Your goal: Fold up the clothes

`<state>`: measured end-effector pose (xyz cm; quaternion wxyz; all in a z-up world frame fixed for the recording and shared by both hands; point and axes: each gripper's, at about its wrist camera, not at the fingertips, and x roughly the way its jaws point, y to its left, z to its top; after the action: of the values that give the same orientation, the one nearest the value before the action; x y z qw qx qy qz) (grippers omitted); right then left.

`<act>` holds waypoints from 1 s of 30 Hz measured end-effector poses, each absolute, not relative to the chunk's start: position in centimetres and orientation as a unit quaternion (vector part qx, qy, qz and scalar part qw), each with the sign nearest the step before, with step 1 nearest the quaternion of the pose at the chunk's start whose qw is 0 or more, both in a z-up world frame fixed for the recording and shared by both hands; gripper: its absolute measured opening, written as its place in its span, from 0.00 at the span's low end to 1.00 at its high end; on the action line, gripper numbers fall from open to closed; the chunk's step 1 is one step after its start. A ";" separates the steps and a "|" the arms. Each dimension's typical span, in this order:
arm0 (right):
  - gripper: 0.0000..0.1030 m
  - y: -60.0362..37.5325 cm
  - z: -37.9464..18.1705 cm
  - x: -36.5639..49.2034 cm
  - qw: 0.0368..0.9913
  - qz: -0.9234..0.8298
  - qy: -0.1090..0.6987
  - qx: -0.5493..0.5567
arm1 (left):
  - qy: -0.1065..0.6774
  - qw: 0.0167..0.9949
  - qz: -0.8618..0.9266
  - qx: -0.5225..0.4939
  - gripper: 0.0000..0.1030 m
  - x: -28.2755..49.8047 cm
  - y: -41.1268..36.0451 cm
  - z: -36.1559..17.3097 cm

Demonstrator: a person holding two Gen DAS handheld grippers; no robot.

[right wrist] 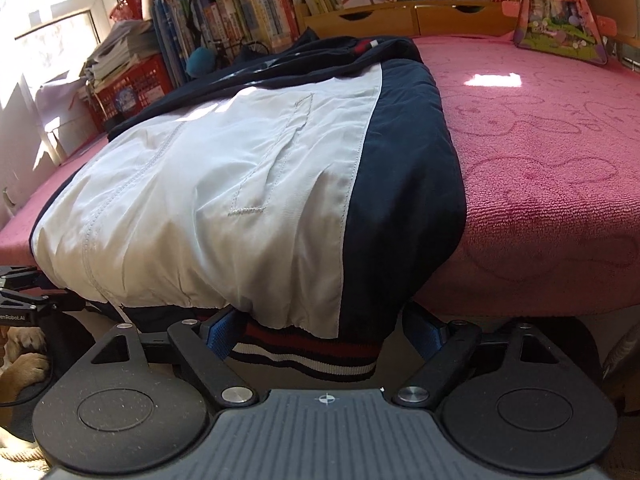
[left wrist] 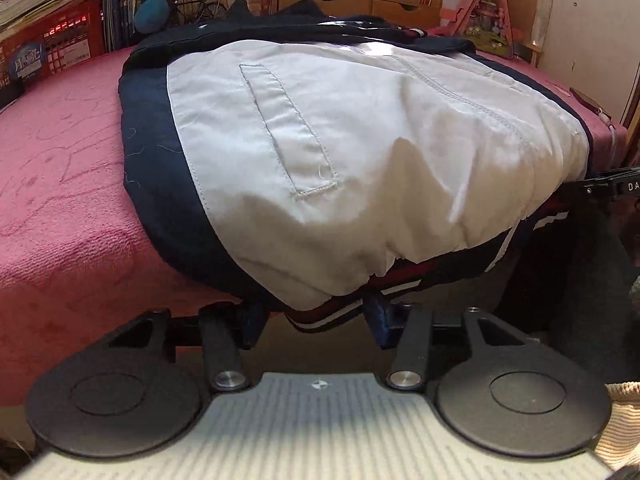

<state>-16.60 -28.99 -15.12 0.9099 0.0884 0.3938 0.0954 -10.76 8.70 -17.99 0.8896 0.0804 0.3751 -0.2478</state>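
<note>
A navy and white jacket [left wrist: 340, 140] [right wrist: 208, 200] lies flat on the pink towel-covered table [left wrist: 60, 180], its striped hem band [right wrist: 304, 354] hanging over the near edge. My left gripper [left wrist: 316, 326] is open at that edge, with the hem's left part between its blue-padded fingers [left wrist: 252, 324]. My right gripper [right wrist: 320, 340] is open wider, and the hem's right part sits between its fingers [right wrist: 218, 336]. Each gripper shows at the side of the other's view: the right one [left wrist: 612, 188], the left one [right wrist: 24, 300].
Books line the back wall. A red crate [right wrist: 132, 88] with stacked papers stands back left, a wooden drawer box [right wrist: 400, 20] sits behind the jacket, and a pink triangular toy house [right wrist: 560, 12] is back right. Bare pink towel [right wrist: 540, 160] spreads right of the jacket. A furry paw [right wrist: 24, 360] lies on the floor.
</note>
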 end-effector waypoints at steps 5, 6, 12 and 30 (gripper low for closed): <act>0.76 -27.1 -14.2 -16.5 0.910 0.077 0.407 0.033 | 0.366 0.892 -0.246 0.097 0.33 -11.1 8.8 -17.8; 0.74 -26.9 -14.1 -16.5 0.909 0.074 0.409 0.030 | 0.367 0.892 -0.246 0.099 0.31 -11.1 8.9 -17.7; 0.59 -26.7 -13.0 -16.9 0.901 0.064 0.429 0.031 | 0.363 0.887 -0.262 0.114 0.23 -11.6 8.7 -16.7; 0.31 -30.1 0.7 -10.4 0.907 0.140 0.361 0.165 | 0.210 0.941 -0.255 0.077 0.18 -3.2 6.6 -7.3</act>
<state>-10.35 -30.11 0.74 0.9073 0.1651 0.3608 0.1395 -3.20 6.55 -7.31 0.9408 0.0770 0.2097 -0.2548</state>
